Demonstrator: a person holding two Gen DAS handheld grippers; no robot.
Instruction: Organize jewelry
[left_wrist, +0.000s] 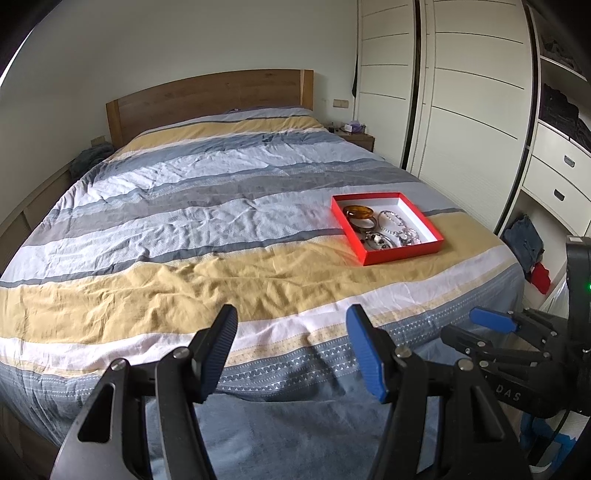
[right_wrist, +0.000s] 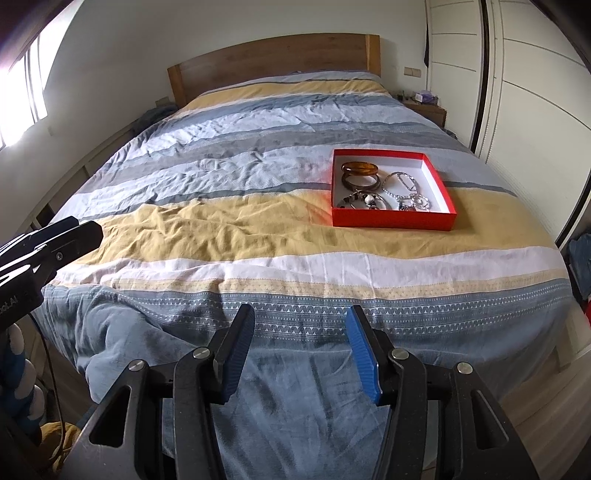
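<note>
A red box (left_wrist: 400, 254) with a white inside lies on the bed's right side, also in the right wrist view (right_wrist: 391, 222). It holds amber and brown bangles (right_wrist: 359, 169), a watch-like piece (right_wrist: 367, 200) and silver chains (right_wrist: 406, 190); the bangles show in the left wrist view too (left_wrist: 359, 213). My left gripper (left_wrist: 291, 325) is open and empty above the foot of the bed. My right gripper (right_wrist: 300, 321) is open and empty, also at the foot. Both are well short of the box. The right gripper shows in the left view (left_wrist: 493, 320).
The bed has a striped blue, grey and yellow duvet (right_wrist: 229, 225) and a wooden headboard (right_wrist: 273, 62). White wardrobes (left_wrist: 461, 92) stand to the right, with drawers (left_wrist: 557, 177) and clothes on the floor (left_wrist: 524, 243). A nightstand (right_wrist: 424, 107) is at the far right.
</note>
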